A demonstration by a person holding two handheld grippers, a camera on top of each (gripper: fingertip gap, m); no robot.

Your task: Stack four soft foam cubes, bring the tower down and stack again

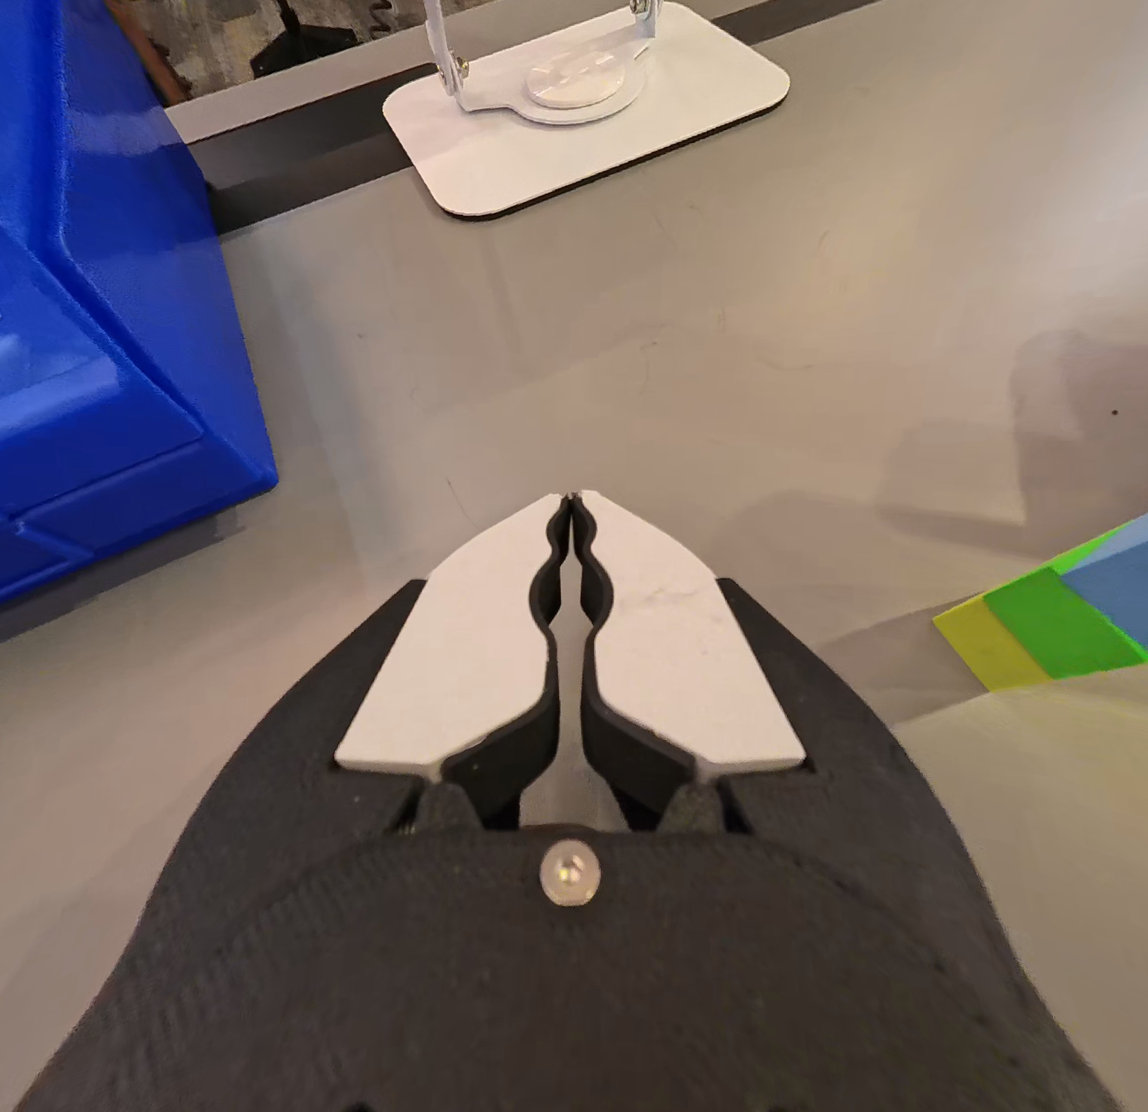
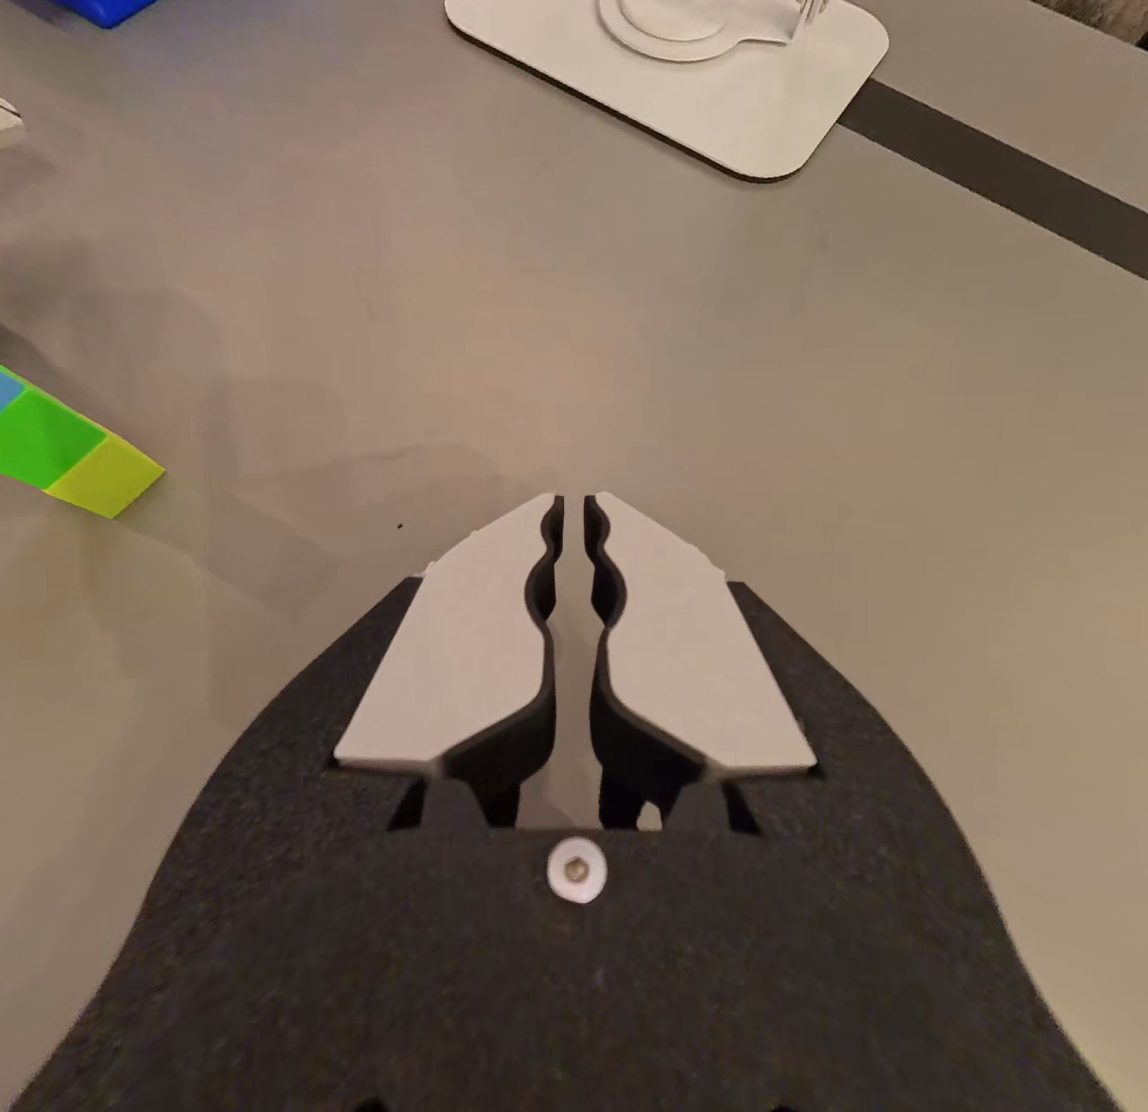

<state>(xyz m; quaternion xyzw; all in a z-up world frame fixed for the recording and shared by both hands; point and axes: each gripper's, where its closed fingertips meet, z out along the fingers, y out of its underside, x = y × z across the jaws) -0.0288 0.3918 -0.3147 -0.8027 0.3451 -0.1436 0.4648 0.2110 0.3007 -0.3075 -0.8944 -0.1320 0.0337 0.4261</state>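
Black-bodied, white-fingered, the left gripper [image 1: 570, 497] hangs over bare grey counter [image 1: 683, 349] with its jaws closed on nothing; the right gripper [image 2: 574, 498] has its jaws a slit apart, also empty. Between them stands a stack of soft foam cubes [image 2: 56, 448]: yellow-green at the bottom, green above, light blue over that, the rest cut off by the frame. Whether a fourth cube tops it cannot be told, so I judge the stacking partly or wholly done.

No legible text, labels, brands or numbers showed in either wrist view.
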